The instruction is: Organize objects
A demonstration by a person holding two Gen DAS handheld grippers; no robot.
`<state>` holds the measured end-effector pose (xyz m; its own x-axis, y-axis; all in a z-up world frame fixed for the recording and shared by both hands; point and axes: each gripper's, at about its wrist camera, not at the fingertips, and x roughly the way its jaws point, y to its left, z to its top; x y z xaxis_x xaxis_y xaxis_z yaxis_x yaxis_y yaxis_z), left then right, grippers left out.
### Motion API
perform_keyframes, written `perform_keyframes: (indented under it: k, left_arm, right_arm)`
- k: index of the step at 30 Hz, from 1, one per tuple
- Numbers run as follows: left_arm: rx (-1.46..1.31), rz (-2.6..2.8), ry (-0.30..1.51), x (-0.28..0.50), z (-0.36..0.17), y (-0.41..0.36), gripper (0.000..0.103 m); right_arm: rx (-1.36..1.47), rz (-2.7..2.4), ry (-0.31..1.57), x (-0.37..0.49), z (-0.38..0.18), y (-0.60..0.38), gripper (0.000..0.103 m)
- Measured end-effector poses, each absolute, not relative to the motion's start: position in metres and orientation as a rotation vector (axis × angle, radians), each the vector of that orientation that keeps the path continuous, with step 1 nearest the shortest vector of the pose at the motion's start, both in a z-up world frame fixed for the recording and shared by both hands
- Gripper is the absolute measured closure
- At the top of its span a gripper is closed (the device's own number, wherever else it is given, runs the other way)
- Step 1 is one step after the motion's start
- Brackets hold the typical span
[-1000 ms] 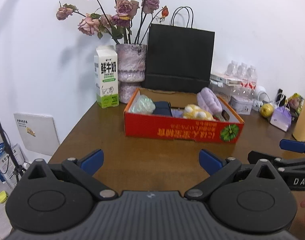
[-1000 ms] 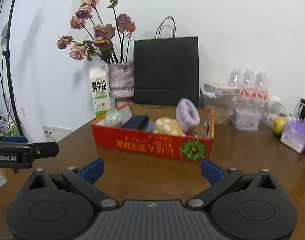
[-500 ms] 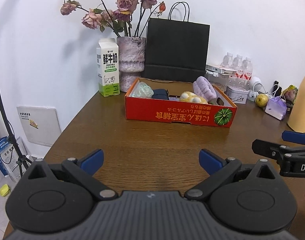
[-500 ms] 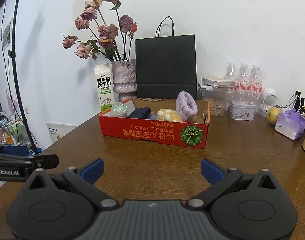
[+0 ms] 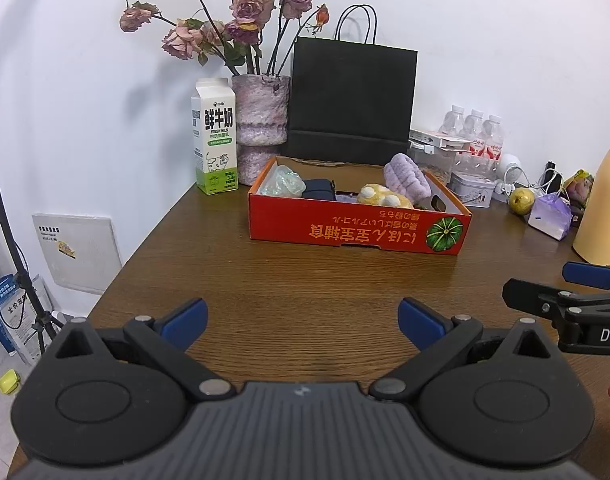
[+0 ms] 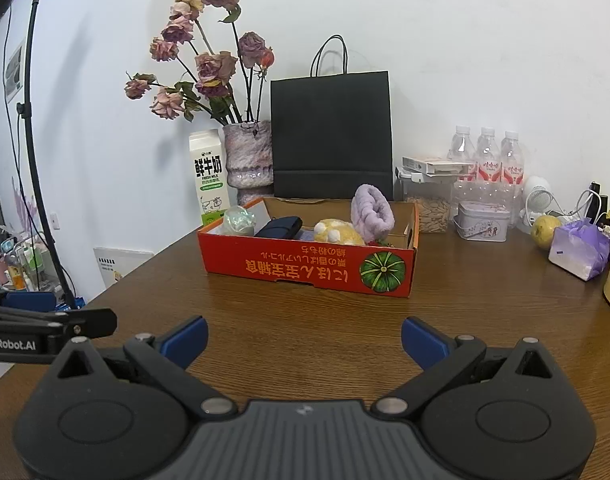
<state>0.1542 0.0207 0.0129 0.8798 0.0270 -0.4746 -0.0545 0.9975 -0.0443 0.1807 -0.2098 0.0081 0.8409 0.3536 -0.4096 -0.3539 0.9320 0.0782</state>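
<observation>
A red cardboard box (image 5: pixel 357 234) (image 6: pixel 305 270) sits on the brown table, well ahead of both grippers. Inside it lie a pale green crinkly bundle (image 5: pixel 283 186) (image 6: pixel 239 220), a dark blue pouch (image 5: pixel 319 190) (image 6: pixel 281 227), a yellow plush toy (image 5: pixel 379 197) (image 6: pixel 337 232) and a lilac fluffy band (image 5: pixel 407 178) (image 6: pixel 373 210). My left gripper (image 5: pixel 303 320) is open over bare table, nothing between its blue pads. My right gripper (image 6: pixel 305 340) is open too, beside it on the right, and its fingers (image 5: pixel 545 300) show at the left wrist view's right edge.
Behind the box stand a milk carton (image 5: pixel 214 138), a vase of dried roses (image 5: pixel 259 120) and a black paper bag (image 5: pixel 351 98). Water bottles (image 6: pixel 487 156), a tin (image 6: pixel 481 222), a pear (image 6: pixel 545 232), a purple tissue pack (image 6: pixel 579 248) and a yellow flask (image 5: pixel 601 208) crowd the right. The table's left edge drops off.
Both grippers have pulled back from the box, which now looks smaller and farther away. Their jaws stayed open and hold nothing.
</observation>
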Motion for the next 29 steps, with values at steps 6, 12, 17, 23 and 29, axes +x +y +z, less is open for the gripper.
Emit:
perform_keyframes:
  k: [6, 12, 17, 23, 29]
  left_arm:
    - [-0.057, 0.037, 0.492, 0.1535, 0.0139, 0.0198, 0.000]
    - [-0.055, 0.041, 0.496, 0.1539, 0.0135, 0.0196, 0.000]
    - [-0.053, 0.043, 0.498, 0.1535, 0.0142, 0.0191, 0.000]
    - [-0.046, 0.039, 0.502, 0.1536, 0.0146, 0.0181, 0.000]
    - [-0.054, 0.046, 0.505, 0.1532, 0.0143, 0.0184, 0.000]
  right_arm:
    - [0.000, 0.375, 0.432, 0.1807, 0.0076, -0.2103, 0.000]
    - [-0.001, 0.375, 0.433, 0.1805, 0.0069, -0.2103, 0.000]
    - [0.000, 0.374, 0.433, 0.1807, 0.0070, -0.2103, 0.000]
    - [0.000, 0.369, 0.435, 0.1799, 0.0050, -0.2104, 0.000]
    - [0.000, 0.369, 0.435, 0.1798, 0.0051, -0.2105, 0.000]
